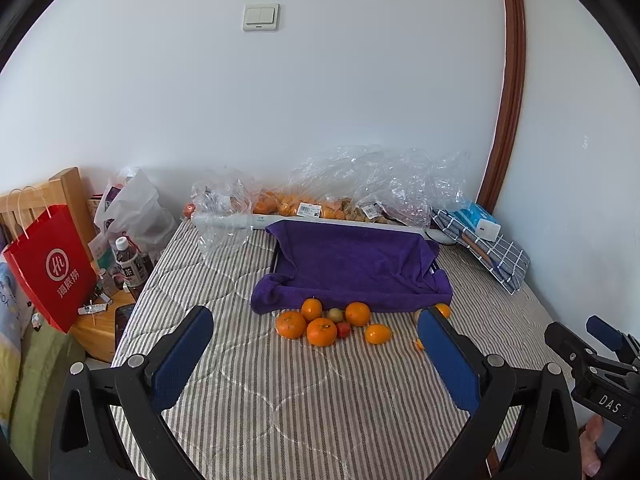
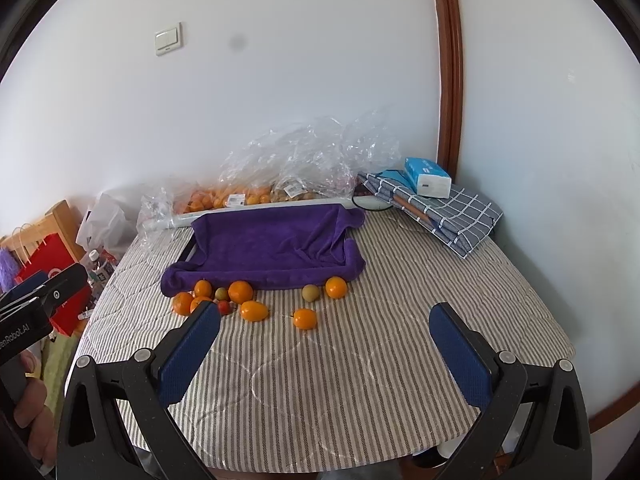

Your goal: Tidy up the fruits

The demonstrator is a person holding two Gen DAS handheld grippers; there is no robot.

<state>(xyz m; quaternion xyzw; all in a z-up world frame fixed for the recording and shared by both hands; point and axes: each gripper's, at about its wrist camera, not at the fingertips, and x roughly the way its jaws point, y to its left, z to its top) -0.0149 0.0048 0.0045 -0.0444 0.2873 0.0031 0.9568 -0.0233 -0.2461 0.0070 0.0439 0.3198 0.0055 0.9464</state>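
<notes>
Since the fruits point(image 1: 320, 322) lie dead ahead of my left gripper point(image 1: 316, 360) (fingers spread, empty), I'd lead with it; right gripper point(image 2: 326, 350) likewise agape.

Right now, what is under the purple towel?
The purple towel drapes over a shallow tray; only a dark tray edge shows at its left side. The rest of the tray is covered. No fruit lies on the towel.

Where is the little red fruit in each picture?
Left wrist view: the little red fruit lies just below centre, in the cluster of oranges, right of the front one.
Right wrist view: the same fruit lies left of centre, peeking out beside the right gripper's left fingertip.
Shared landmark: the purple towel just behind the fruit in both views.
</notes>
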